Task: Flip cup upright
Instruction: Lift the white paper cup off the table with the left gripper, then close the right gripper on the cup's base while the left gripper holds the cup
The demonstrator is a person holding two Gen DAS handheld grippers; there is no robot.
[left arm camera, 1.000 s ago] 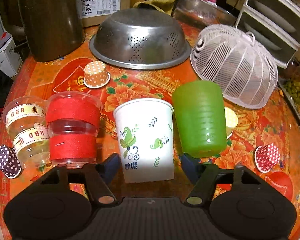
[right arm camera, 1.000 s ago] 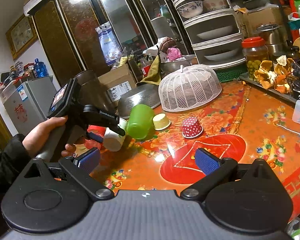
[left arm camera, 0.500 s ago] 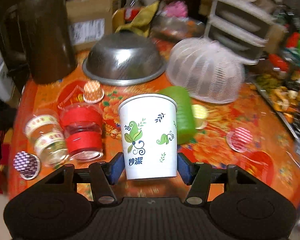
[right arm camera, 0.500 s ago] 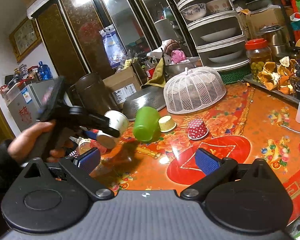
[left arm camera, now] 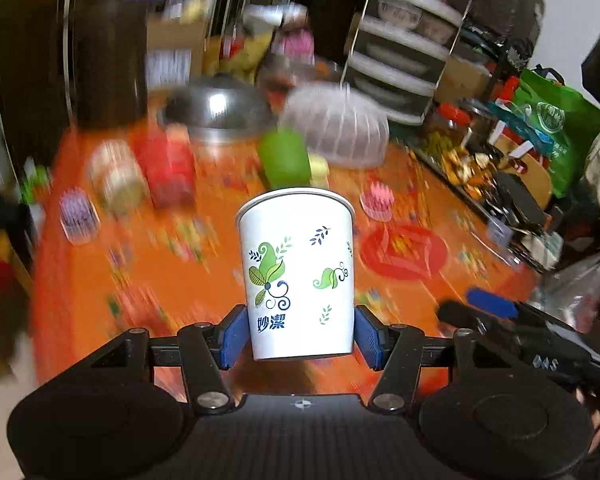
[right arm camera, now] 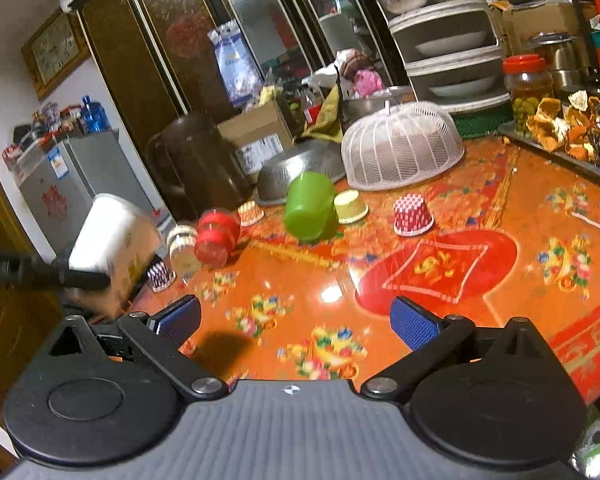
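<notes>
The left tongs [left arm camera: 300,336] grip the white paper cup [left arm camera: 296,276] by its lower body, 1 blue pad on each side, and the cup hangs in the air above the orange desk [left arm camera: 112,276], its rim toward the far side in the left wrist view; the right wrist view shows it only as a white blur at the left edge [right arm camera: 112,236]. The right tongs [right arm camera: 296,320] stand open and hold nothing. The main risk, as I judge it, is the thin paper wall: a hard squeeze could crease it, and a loose hold could let it slip during the turn. Setting it down crooked could tip it, and a careless swing could knock the green cup [right arm camera: 310,206] or the red-banded cup [right arm camera: 216,236] lying nearby. The paper cup carries 2 blue characters, "妙潔", under a green leaf print. Other labels around the desk are too blurred or small to read.
</notes>
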